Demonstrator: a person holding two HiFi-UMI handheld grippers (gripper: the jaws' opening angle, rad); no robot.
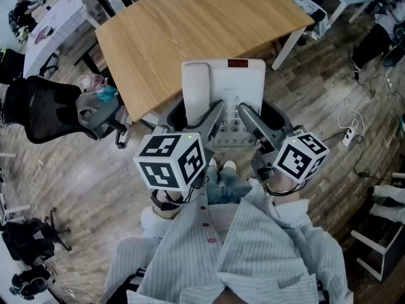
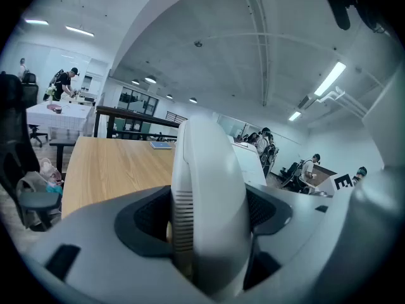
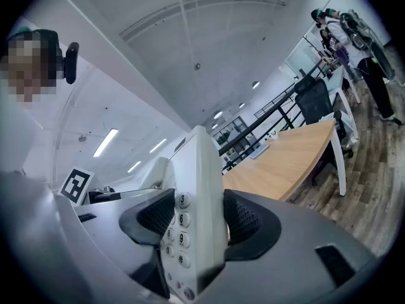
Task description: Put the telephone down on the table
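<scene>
Telephone (image 1: 224,94) at the worktop's (image 1: 158,37) near edge, clamped by both tools.
The left tool (image 1: 195,116) pinches the handset side and the right tool (image 1: 262,119) the keypad side, where 3, 6, 9 and # can be read. The telephone's long axis points away from the person. Bare wood lies ahead, and a black chair (image 1: 38,109) stands off the worktop's left corner.

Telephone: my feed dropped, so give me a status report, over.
Left tool, right tool shut on telephone. Held at table near edge, not yet down. Near tabletop bare.
</scene>
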